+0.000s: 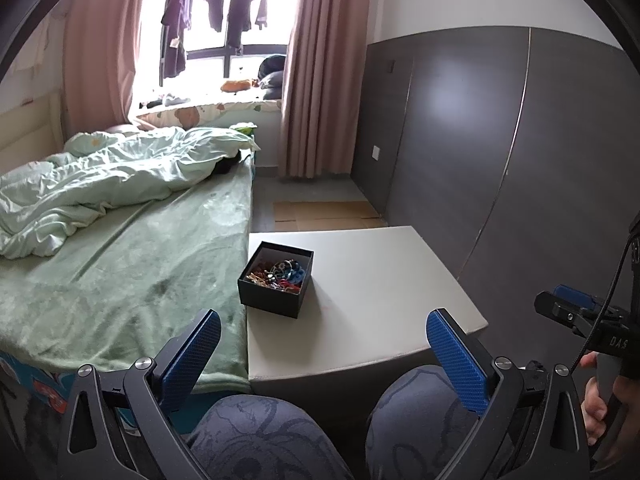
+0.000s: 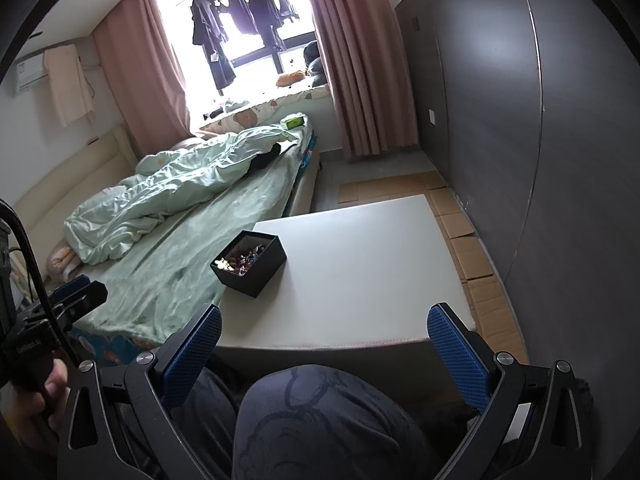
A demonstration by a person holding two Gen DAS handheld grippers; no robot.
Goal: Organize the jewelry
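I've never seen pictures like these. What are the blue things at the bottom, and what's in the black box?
A person sits holding a grabbing tool, called a gripper, in each hand. Each has a camera looking out between its two blue fingers. One picture comes from the left gripper, the other from the right gripper. Both are open and hold nothing. On the white table, beside the bed, stands an open black box full of colourful jewelry. Those are the person's knees below.

Both wrist cameras sit low above the seated person's knees (image 1: pixel 260 436), facing forward toward the window (image 2: pixel 240 40), the left view nearer the bed (image 1: pixel 132 248), the right view tilted from further right, both sharing the white table (image 2: pixel 360 264) and black box (image 1: pixel 276 280).
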